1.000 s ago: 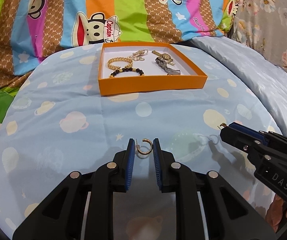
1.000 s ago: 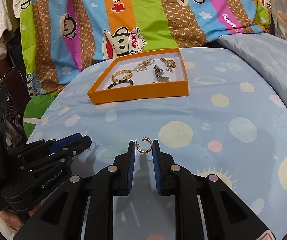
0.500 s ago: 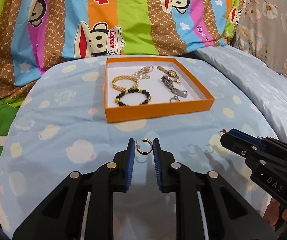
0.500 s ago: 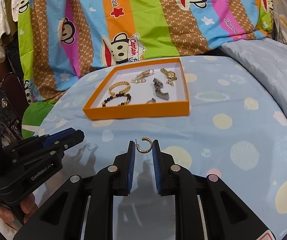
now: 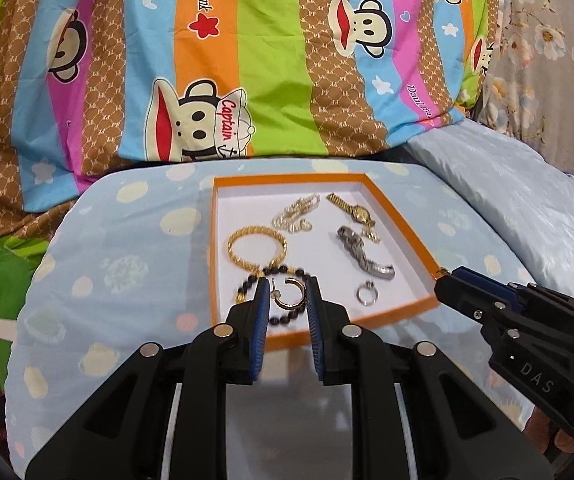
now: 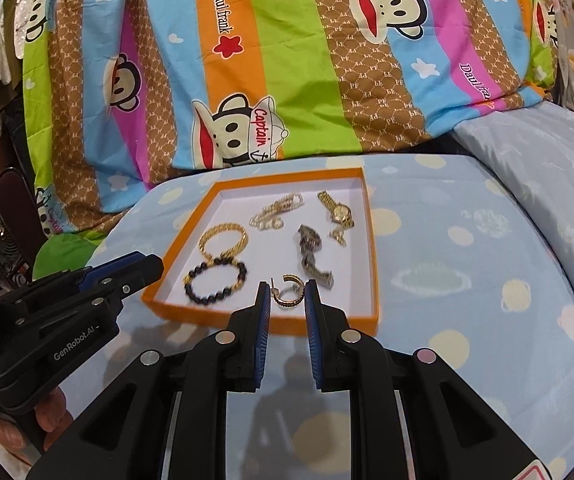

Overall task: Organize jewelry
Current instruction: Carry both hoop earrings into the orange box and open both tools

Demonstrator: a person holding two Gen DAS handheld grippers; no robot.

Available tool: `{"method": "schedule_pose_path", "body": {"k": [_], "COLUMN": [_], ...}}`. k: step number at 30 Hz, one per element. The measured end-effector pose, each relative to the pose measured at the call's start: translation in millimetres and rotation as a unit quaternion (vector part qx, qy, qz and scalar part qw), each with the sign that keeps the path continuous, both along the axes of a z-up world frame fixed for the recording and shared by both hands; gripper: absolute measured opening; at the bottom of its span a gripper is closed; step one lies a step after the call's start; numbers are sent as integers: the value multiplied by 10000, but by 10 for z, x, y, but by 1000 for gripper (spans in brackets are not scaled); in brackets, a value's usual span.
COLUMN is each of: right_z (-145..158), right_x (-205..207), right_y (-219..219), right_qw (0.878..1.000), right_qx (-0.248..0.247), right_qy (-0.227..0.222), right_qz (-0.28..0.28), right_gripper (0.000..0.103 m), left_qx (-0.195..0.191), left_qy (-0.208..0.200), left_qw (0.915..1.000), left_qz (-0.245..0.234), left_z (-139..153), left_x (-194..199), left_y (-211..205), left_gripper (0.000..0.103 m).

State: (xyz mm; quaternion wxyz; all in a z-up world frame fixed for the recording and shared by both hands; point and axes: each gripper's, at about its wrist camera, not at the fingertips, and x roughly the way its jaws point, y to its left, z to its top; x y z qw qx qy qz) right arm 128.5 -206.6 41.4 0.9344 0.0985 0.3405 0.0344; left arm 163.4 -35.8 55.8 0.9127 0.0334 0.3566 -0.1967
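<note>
An orange tray [image 5: 403,216] [image 6: 373,248] with a white floor lies on the blue bedspread. It holds a gold chain bracelet [image 5: 257,249], a black bead bracelet [image 6: 215,282], a gold necklace [image 5: 297,213], a gold watch [image 5: 353,210], a silver watch [image 5: 365,254] and a silver ring [image 5: 367,294]. My left gripper [image 5: 287,300] is shut on a gold hoop earring [image 5: 291,298] over the tray's near part. My right gripper [image 6: 287,290] is shut on a matching gold hoop earring [image 6: 289,290] above the tray's near edge.
A striped monkey-print quilt [image 5: 247,60] rises behind the tray. A pale blue pillow [image 5: 527,200] lies to the right. The right gripper's body [image 5: 527,328] shows at the left view's right side; the left gripper's body [image 6: 59,304] shows at the right view's left.
Both grippers have moved forward, from over the bedspread to over the tray's near edge, each still holding its earring.
</note>
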Motion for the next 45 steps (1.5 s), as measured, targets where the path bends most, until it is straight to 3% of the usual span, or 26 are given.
{"method": "schedule_pose_path", "body": {"k": [19,45], "right_z": [-30,-195], "right_x": [754,1107], "right_y": [-198,-192], "right_qw": [9998,9997], "right_qx": [122,70], "right_qy": [-21,121], "right_qz": [-159,-178], "right_gripper": [16,17], "left_qx": [4,59], "left_qy": [-70,-13], "left_qw": [9999,10000], "left_qz": [-89,-3], "left_z": [-18,-225], "left_x": [712,971], "left_y": [-501,-583], "left_gripper": [18,18]}}
